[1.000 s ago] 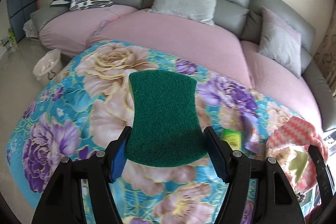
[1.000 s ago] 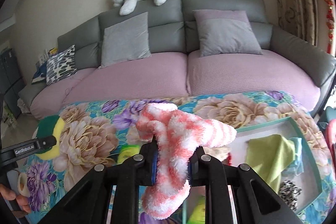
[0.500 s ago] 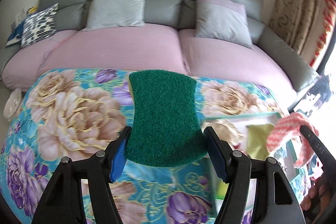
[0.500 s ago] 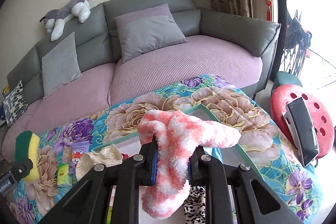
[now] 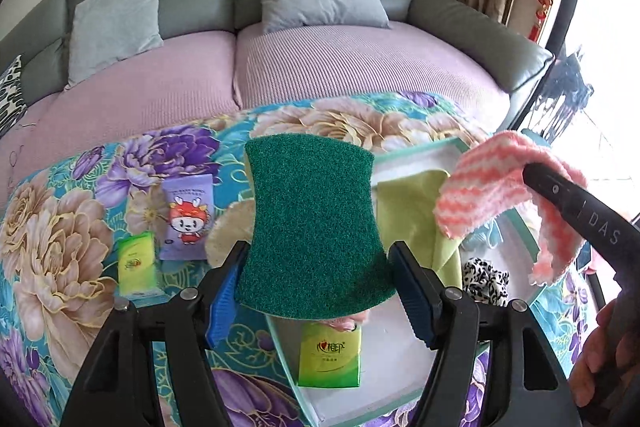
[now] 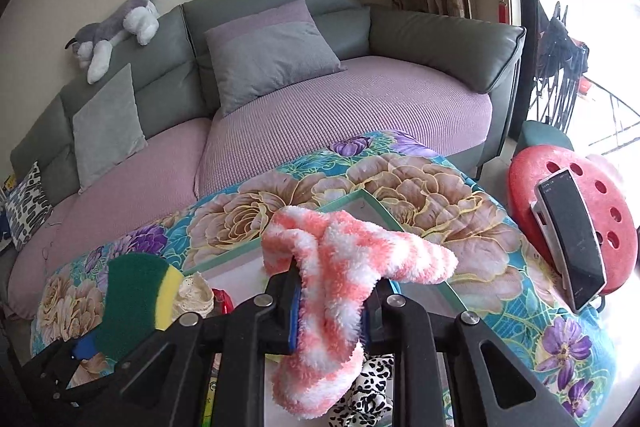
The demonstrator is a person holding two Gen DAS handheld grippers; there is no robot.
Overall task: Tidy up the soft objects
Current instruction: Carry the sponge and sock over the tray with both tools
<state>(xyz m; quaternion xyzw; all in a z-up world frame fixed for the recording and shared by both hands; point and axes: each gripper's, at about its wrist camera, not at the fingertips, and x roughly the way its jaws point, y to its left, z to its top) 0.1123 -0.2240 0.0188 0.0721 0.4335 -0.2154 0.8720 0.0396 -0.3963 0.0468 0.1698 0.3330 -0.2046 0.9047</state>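
Note:
My left gripper [image 5: 320, 291] is shut on a green scouring sponge [image 5: 312, 223] with a yellow underside, held above the near left edge of a teal-rimmed white tray [image 5: 420, 151]. It also shows in the right wrist view [image 6: 132, 303]. My right gripper [image 6: 332, 315] is shut on a fluffy pink-and-white sock [image 6: 344, 267] and holds it above the tray [image 6: 380, 211]; the sock also shows in the left wrist view [image 5: 500, 195]. In the tray lie a lime-green cloth [image 5: 416, 215], a leopard-print piece [image 5: 486, 281] and a green packet [image 5: 330, 355].
The tray sits on a floral cloth [image 5: 60, 247]. Left of it lie a purple cartoon packet [image 5: 186, 217], a small green packet [image 5: 136, 263] and a cream lace piece [image 5: 230, 231]. A sofa [image 5: 320, 67] is behind. A red stool [image 6: 560, 211] with a phone [image 6: 572, 239] stands right.
Both grippers swung right over the table, still holding the sponge and the sock. The tray and its contents have come under them.

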